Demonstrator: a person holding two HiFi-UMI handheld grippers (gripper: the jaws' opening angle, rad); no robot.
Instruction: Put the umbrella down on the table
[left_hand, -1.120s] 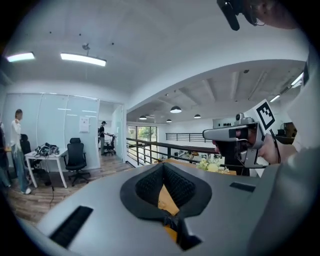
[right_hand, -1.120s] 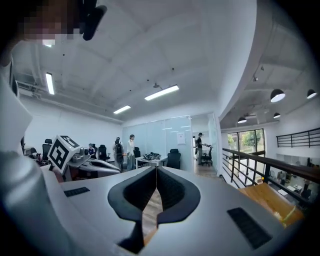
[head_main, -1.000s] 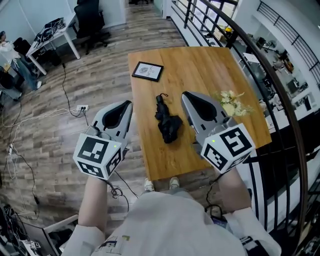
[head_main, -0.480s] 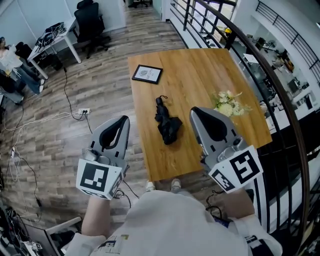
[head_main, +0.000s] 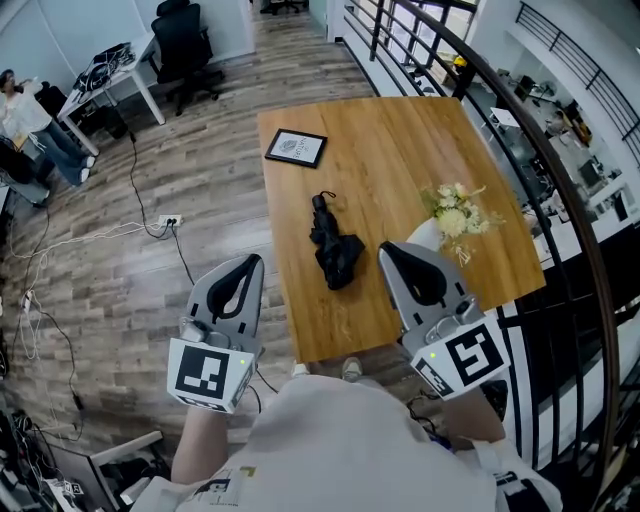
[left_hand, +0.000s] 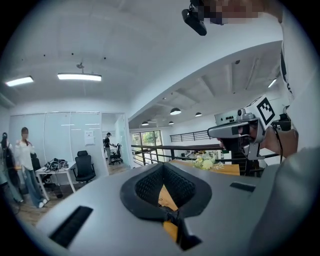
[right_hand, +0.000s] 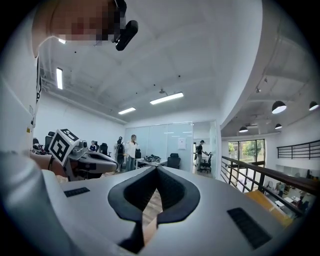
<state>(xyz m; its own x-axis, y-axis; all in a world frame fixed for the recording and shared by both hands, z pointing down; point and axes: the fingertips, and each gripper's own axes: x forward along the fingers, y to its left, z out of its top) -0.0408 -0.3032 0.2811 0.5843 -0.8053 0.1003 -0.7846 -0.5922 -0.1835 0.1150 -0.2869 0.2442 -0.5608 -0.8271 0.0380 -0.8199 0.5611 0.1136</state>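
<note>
A folded black umbrella (head_main: 333, 243) lies on the wooden table (head_main: 400, 140), near the middle of its front half. Neither gripper touches it. My left gripper (head_main: 250, 264) hangs over the floor to the left of the table's front corner, shut and empty. My right gripper (head_main: 393, 252) is over the table's front edge, to the right of the umbrella and a little nearer me, also shut with nothing in it. In the left gripper view the jaws (left_hand: 163, 165) meet at their tips; the right gripper view shows its jaws (right_hand: 157, 168) closed too.
A framed picture (head_main: 295, 146) lies at the table's far left corner and a bunch of pale flowers (head_main: 455, 210) at its right side. A black railing (head_main: 575, 230) runs along the right. On the left, cables (head_main: 140, 215) cross the wooden floor; farther back stand an office chair (head_main: 185, 45) and white desk (head_main: 105, 75).
Both grippers have drawn back toward me, away from the umbrella, still shut. The umbrella has stayed where it lies.
</note>
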